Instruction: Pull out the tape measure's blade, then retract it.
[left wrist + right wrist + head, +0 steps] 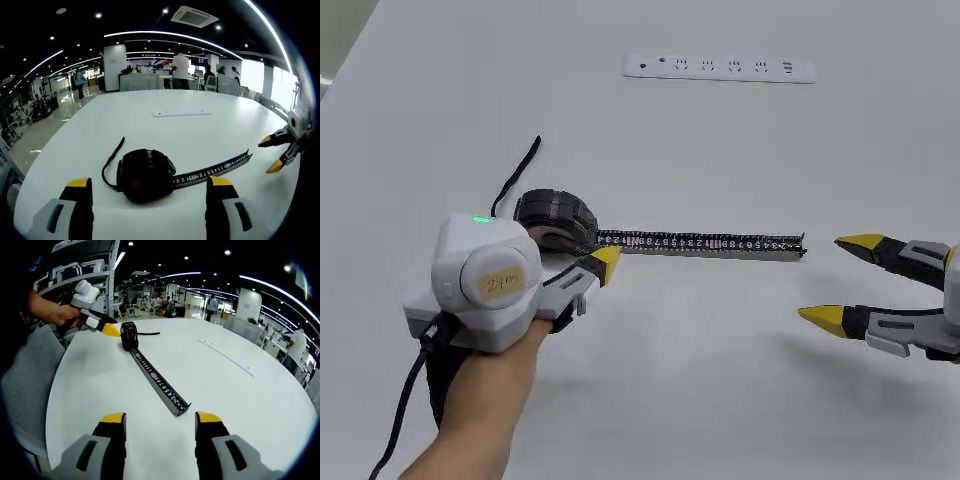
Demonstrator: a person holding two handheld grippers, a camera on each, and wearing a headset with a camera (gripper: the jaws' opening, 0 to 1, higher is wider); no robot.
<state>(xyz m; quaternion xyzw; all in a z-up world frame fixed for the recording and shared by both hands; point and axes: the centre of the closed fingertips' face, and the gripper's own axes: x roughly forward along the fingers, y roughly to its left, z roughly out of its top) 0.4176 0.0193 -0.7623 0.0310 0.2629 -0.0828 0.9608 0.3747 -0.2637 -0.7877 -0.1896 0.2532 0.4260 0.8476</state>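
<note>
Tape measure case [556, 220], black, sits on white table [720, 390] at left-centre in head view. Blade [700, 243] is out of the case & lies flat on the tabletop, running to the right; dark w/ white numerals + a few red marks. Hook end [801, 245] rests on the table, free of either gripper. Thin black lanyard [515, 175] trails from the case toward the far left.

Left gripper [149, 182]: jaws wide, one each side of the case w/ a gap showing on both sides in its own view, so nothing gripped. In head view one yellow tip sits just beside the case where the blade exits; the other tip is hidden behind the gripper body. A hand [490, 370] holds it; black cable [405, 400] hangs off the back.

Right gripper [823, 279]: jaws wide, empty, pointing at the hook end, near it but apart.

White power strip [718, 68] lies at the far side of the table, well apart from the tape. Grey mesh chair [30, 375] beside the table edge in right gripper view. Bg: open-plan office, ceiling lights, people far off.
</note>
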